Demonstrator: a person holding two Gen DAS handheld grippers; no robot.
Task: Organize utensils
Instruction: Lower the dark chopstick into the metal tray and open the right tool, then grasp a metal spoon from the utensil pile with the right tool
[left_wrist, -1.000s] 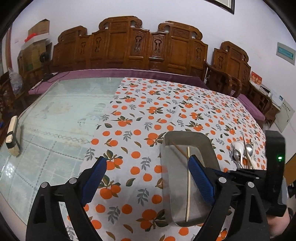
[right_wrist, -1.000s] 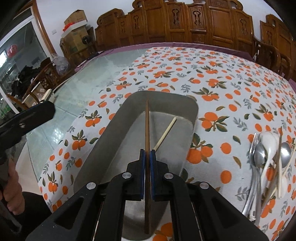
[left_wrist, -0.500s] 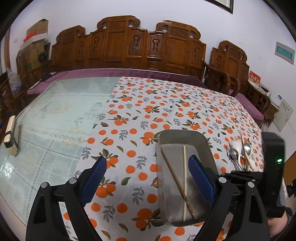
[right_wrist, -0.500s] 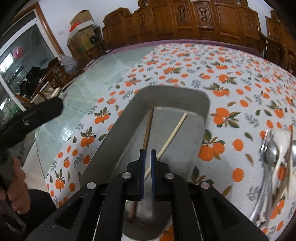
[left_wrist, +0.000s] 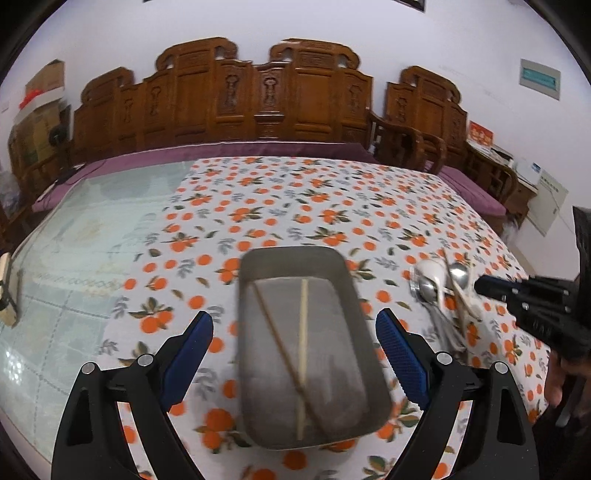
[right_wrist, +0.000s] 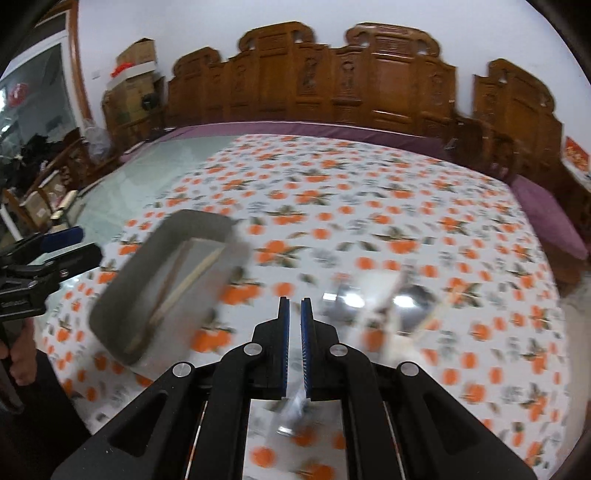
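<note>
Left wrist view: left gripper (left_wrist: 293, 347) wide, empty, straddling metal tray (left_wrist: 255, 369) with two chopsticks (left_wrist: 303, 332) crossed inside. Right gripper (right_wrist: 294, 343) nearly closed, empty, nearing heaped spoons (left_wrist: 439, 291). Risk: scattering the tangled pile. Right wrist view too blurred for separating individual pieces.

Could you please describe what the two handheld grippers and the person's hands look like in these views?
Both the left gripper and right gripper are matte black plastic with silver round pivot bolts and ribbed blue pads on the fingers. The left gripper's side carries small pale lettering, too small to read. Bare fingers of the left hand show; no sleeves or cables are visible.
</note>
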